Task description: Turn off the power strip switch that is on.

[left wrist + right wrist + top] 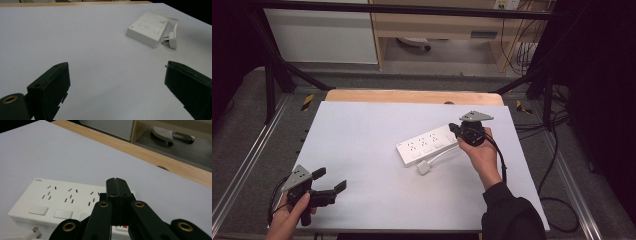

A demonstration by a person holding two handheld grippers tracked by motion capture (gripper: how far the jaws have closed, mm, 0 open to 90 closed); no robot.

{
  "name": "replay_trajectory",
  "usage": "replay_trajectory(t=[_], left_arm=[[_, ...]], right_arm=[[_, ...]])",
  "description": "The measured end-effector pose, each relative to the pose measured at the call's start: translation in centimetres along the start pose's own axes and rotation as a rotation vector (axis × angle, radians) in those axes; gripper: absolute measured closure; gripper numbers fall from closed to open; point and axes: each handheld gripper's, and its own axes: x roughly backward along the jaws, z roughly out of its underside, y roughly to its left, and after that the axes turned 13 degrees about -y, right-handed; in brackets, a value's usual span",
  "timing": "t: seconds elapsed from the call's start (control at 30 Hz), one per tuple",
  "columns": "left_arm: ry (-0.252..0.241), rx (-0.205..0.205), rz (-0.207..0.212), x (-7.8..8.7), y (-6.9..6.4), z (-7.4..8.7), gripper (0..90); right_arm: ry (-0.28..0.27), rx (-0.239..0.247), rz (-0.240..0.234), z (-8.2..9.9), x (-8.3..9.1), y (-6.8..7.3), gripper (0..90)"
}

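A white power strip (426, 145) with three socket groups and three buttons lies right of the table's middle, also seen as power strip (147, 27) and power strip (57, 197). Its white plug (423, 167) rests beside it on a short cord, plug (172, 41). My right gripper (455, 128) is shut, its jaws pressed together with nothing between them, over the strip's right end; right gripper (116, 181). Whether it touches the strip I cannot tell. My left gripper (331, 180) sits open near the front left corner, far from the strip, left gripper (116, 82).
The white table top (377, 125) has a wooden far edge (412, 96). Black frame posts (269, 85) stand at the back corners. Loose cables (557, 200) lie on the floor to the right. A chair base (170, 133) shows beyond the table.
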Motion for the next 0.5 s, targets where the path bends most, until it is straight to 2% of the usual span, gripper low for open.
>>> replay_trajectory(t=[0.5], left_arm=[[-0.002,-0.001,0.003,0.02,-0.02,-0.01,6.1]], right_arm=[[0.022,-0.006,-0.003,0.85,-0.64,0.34,90.0]])
